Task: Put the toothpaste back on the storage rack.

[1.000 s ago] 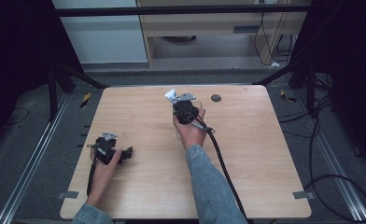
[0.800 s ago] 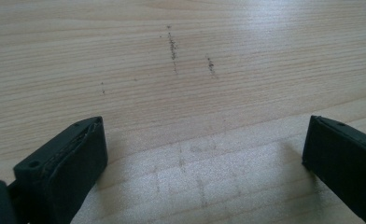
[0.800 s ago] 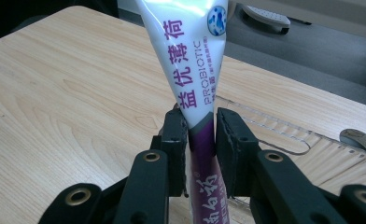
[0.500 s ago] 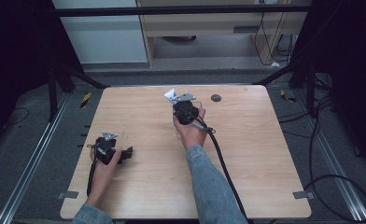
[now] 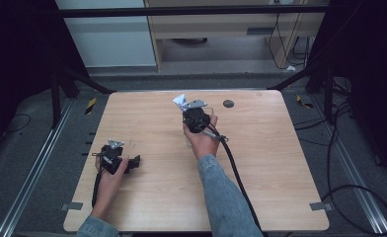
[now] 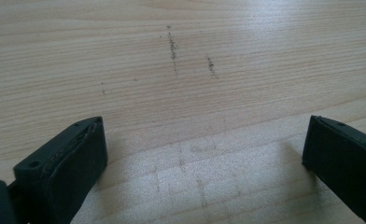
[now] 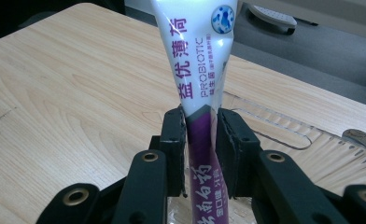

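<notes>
A white and purple toothpaste tube (image 7: pixel 200 56) printed "PROBIOTIC" stands up between the jaws of my right gripper (image 7: pixel 200 122), which is shut on its purple lower part. From above, that gripper (image 5: pixel 189 104) sits at the far middle of the wooden table (image 5: pixel 280 163), with the tube's white end (image 5: pixel 179 101) poking out to the far left. My left gripper (image 5: pixel 135 161) rests near the table's left edge. In its own view the left gripper (image 6: pixel 204 140) is open, with bare wood between its jaws.
A clear plastic packaging shell (image 7: pixel 284 135) lies on the table just behind the tube. A dark round cable port (image 5: pixel 228 103) sits to the right of the right gripper. The right gripper's black cable (image 5: pixel 236 173) trails back along the forearm.
</notes>
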Action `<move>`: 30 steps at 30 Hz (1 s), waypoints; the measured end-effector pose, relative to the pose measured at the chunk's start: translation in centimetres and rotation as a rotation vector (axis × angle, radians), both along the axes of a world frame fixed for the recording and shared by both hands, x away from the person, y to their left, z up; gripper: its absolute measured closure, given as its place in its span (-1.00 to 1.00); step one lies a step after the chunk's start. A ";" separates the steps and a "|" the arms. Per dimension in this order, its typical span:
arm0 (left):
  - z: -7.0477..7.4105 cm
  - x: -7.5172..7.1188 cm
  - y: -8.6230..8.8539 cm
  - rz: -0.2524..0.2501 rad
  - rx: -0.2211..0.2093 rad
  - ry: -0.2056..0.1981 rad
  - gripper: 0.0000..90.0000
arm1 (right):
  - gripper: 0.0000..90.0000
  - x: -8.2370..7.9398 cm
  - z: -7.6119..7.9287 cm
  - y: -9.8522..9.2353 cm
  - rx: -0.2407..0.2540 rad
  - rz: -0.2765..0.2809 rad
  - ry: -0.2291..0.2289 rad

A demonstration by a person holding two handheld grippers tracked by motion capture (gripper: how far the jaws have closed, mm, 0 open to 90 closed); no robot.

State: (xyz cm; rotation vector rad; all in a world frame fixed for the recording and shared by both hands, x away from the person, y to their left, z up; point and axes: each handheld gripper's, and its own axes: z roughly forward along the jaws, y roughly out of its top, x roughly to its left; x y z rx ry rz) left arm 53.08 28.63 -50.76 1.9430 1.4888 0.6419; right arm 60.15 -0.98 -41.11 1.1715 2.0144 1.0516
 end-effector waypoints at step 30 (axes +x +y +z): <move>0.0 0.0 0.0 -0.001 0.000 0.000 -1.00 | 0.54 -2.5 1.8 -2.3 0.019 0.006 -0.018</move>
